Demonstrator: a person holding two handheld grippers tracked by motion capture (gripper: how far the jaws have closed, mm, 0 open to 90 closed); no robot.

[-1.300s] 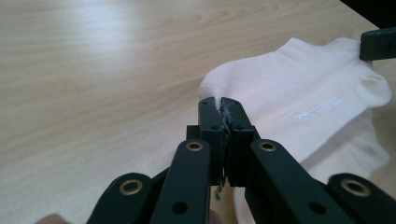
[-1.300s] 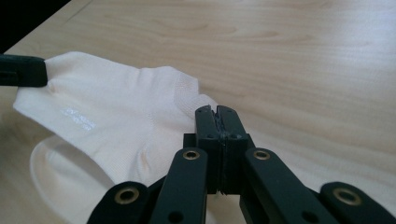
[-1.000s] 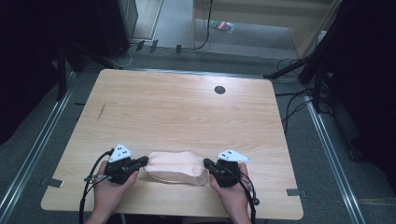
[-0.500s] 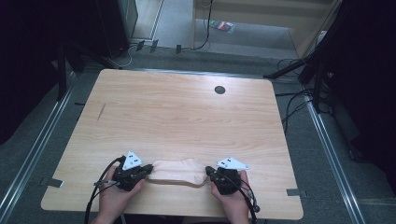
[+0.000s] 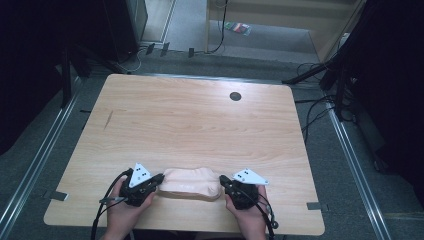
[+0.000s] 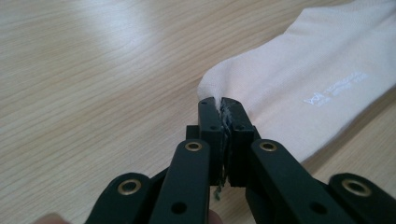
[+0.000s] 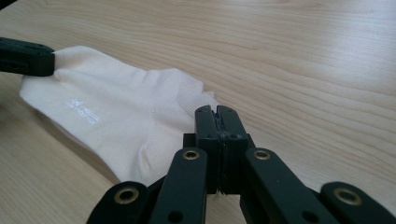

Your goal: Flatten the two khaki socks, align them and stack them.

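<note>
Right now I have a pale sock [image 5: 191,182] pinched at both ends, so I judge this the stretching or straightening step. My left hand-held gripper [image 5: 159,178] is clamped tight on one end of the fabric, my right hand-held gripper [image 5: 223,180] clamped on the other, near the cuff ribbing. The sock lies between them on the near edge of the tabletop [image 5: 190,125], its white logo up. Next, I think, calls for a steady pull apart or a fold, without letting either end slip.

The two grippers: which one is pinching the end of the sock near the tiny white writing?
The left gripper. In its view the white print sits close by on the sock; from the right gripper the print lies far off.
</note>
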